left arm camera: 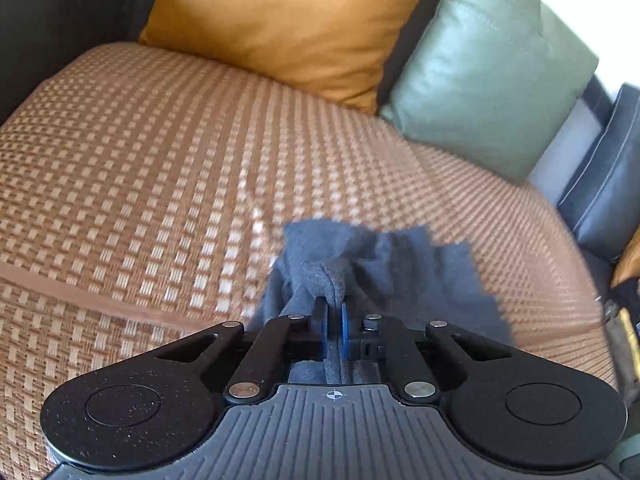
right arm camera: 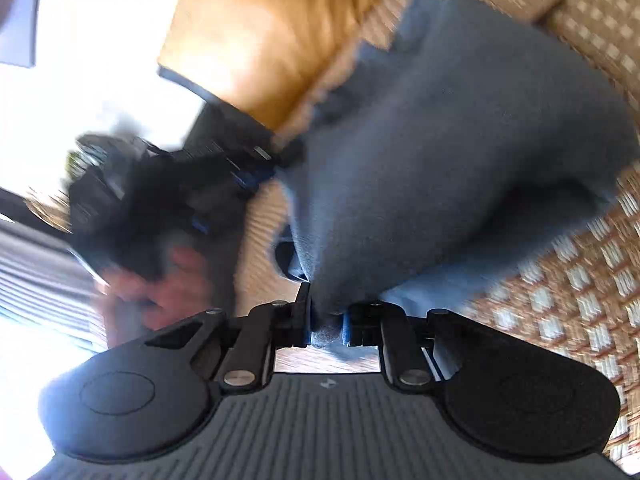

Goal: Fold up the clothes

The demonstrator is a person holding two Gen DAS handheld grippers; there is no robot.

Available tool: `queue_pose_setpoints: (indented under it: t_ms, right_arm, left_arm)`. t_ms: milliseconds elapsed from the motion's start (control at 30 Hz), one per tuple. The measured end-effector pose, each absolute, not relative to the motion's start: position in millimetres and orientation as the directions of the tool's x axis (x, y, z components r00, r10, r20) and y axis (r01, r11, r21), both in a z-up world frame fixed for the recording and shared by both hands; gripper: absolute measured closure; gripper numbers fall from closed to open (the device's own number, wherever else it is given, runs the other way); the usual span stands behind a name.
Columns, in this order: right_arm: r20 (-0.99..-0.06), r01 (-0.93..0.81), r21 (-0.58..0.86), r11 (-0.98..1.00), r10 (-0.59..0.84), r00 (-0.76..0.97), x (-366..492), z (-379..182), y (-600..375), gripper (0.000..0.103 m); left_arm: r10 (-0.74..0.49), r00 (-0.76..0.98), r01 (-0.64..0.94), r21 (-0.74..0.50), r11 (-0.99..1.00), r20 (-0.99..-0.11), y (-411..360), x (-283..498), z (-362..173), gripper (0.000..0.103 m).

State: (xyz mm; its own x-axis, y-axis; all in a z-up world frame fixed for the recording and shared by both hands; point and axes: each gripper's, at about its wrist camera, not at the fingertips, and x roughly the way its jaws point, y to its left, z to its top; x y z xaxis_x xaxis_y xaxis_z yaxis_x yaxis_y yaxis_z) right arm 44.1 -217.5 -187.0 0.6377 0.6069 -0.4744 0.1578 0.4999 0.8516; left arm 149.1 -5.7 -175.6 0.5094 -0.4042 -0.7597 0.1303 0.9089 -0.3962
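You have one dark blue-grey garment [left arm camera: 384, 264] on the go, and both of your claws are clenched on it. Your left claw [left arm camera: 334, 312] has a bunched fold of the cloth pinched tight between its two blue-edged pads, with the rest of the fabric spilling forward onto the woven tan mat [left arm camera: 140, 152] that covers the sofa seat. Your right claw [right arm camera: 326, 316] grips another bunch of the same garment [right arm camera: 460, 152], which billows up in front of it above the mat [right arm camera: 580, 280]; this view is heavily blurred. From the right wrist you can also see the other claw [right arm camera: 256, 168] off to the left, touching the garment's far edge, with your hand [right arm camera: 160, 292] below it. Behind the seat you have two cushions: one mustard-orange cushion [left arm camera: 288, 16] and one pale green cushion [left arm camera: 492, 68], standing side by side against the dark backrest
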Motion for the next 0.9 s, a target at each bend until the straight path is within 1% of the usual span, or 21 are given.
queue_pose_setpoints:
  t_ms: [67, 167, 233, 300, 333, 367, 400, 433, 500, 533, 567, 633, 667, 767, 800, 833, 867, 900]
  right_arm:
    - [-0.453, 0.131, 0.858, 0.497, 0.611, 0.649, 40.9, -193.7, -216.6, 0.088]
    - [-0.465, 0.088, 0.839, 0.537, 0.624, 0.629, 42.8, -188.6, -212.6, 0.088]
    - [-0.458, 0.076, 0.845, 0.530, 0.642, 0.615, 45.6, -189.6, -211.8, 0.088]
    - [-0.446, 0.078, 0.853, 0.516, 0.644, 0.621, 45.1, -192.2, -213.0, 0.089]
    - [-0.441, 0.079, 0.857, 0.509, 0.644, 0.625, 44.8, -193.5, -213.6, 0.089]
    - [-0.435, 0.080, 0.861, 0.502, 0.644, 0.629, 44.6, -194.7, -214.3, 0.089]
    - [-0.438, 0.078, 0.858, 0.507, 0.646, 0.625, 42.5, -192.5, -214.8, 0.089]
    - [-0.444, 0.076, 0.855, 0.513, 0.647, 0.621, 40.2, -189.9, -215.4, 0.088]
    - [-0.455, 0.071, 0.847, 0.526, 0.650, 0.609, 35.3, -185.1, -216.2, 0.086]
    - [-0.466, 0.072, 0.843, 0.533, 0.655, 0.594, 32.5, -183.7, -215.7, 0.083]
    - [-0.476, 0.074, 0.841, 0.537, 0.667, 0.573, 29.0, -183.2, -216.1, 0.083]
    - [-0.495, 0.077, 0.837, 0.542, 0.690, 0.529, 21.7, -182.5, -217.0, 0.083]
    - [-0.492, 0.063, 0.838, 0.543, 0.700, 0.517, 16.1, -179.2, -221.4, 0.083]
    - [-0.477, 0.016, 0.835, 0.550, 0.710, 0.518, 0.6, -159.5, -243.2, 0.081]
    - [-0.472, -0.012, 0.822, 0.570, 0.691, 0.547, -0.5, -147.3, -256.1, 0.077]
    - [-0.464, -0.040, 0.805, 0.592, 0.669, 0.580, -1.1, -134.6, -269.7, 0.067]
    - [-0.454, -0.066, 0.786, 0.614, 0.647, 0.612, -1.6, -121.8, -283.2, 0.058]
    - [-0.465, -0.065, 0.755, 0.653, 0.602, 0.649, 3.1, -112.9, -296.9, 0.042]
  left_arm:
    - [-0.410, 0.507, 0.113, -0.412, 0.904, -0.758, -0.7, 147.2, -186.8, 0.101]
    - [-0.444, 0.510, 0.077, -0.475, 0.877, -0.737, 11.3, 145.1, -194.9, 0.100]
    - [-0.439, 0.518, 0.086, -0.465, 0.881, -0.734, 10.6, 144.8, -196.6, 0.100]
    - [-0.430, 0.520, 0.079, -0.460, 0.885, -0.738, 10.1, 145.0, -198.7, 0.095]
    - [-0.426, 0.523, 0.077, -0.457, 0.886, -0.738, 10.7, 144.4, -197.5, 0.095]
    - [-0.423, 0.526, 0.075, -0.455, 0.887, -0.738, 11.3, 143.7, -196.2, 0.091]
    - [-0.417, 0.530, 0.074, -0.450, 0.890, -0.738, 11.9, 142.9, -194.7, 0.074]
    - [-0.398, 0.540, 0.072, -0.430, 0.900, -0.742, 12.2, 140.4, -191.8, 0.066]
    - [-0.351, 0.555, 0.057, -0.387, 0.920, -0.754, 14.1, 134.7, -186.4, 0.045]
    - [-0.324, 0.559, 0.044, -0.363, 0.931, -0.763, 15.7, 131.6, -183.9, 0.040]
    - [-0.299, 0.563, 0.032, -0.341, 0.940, -0.770, 17.3, 128.4, -181.3, 0.038]
    - [-0.278, 0.565, 0.016, -0.326, 0.945, -0.777, 22.9, 122.1, -175.3, 0.039]
    - [-0.255, 0.577, -0.005, -0.315, 0.949, -0.776, 26.4, 117.2, -169.9, 0.043]
    - [-0.212, 0.623, -0.046, -0.305, 0.951, -0.753, 42.0, 97.4, -150.8, 0.041]
    - [-0.222, 0.630, -0.039, -0.315, 0.948, -0.745, 43.4, 91.9, -148.0, 0.037]
    - [-0.231, 0.636, -0.031, -0.324, 0.945, -0.736, 44.8, 86.5, -145.2, 0.034]
    - [-0.241, 0.641, -0.023, -0.332, 0.943, -0.728, 45.7, 81.3, -142.6, 0.027]
    - [-0.248, 0.636, -0.006, -0.326, 0.945, -0.731, 42.0, 78.4, -142.6, 0.022]
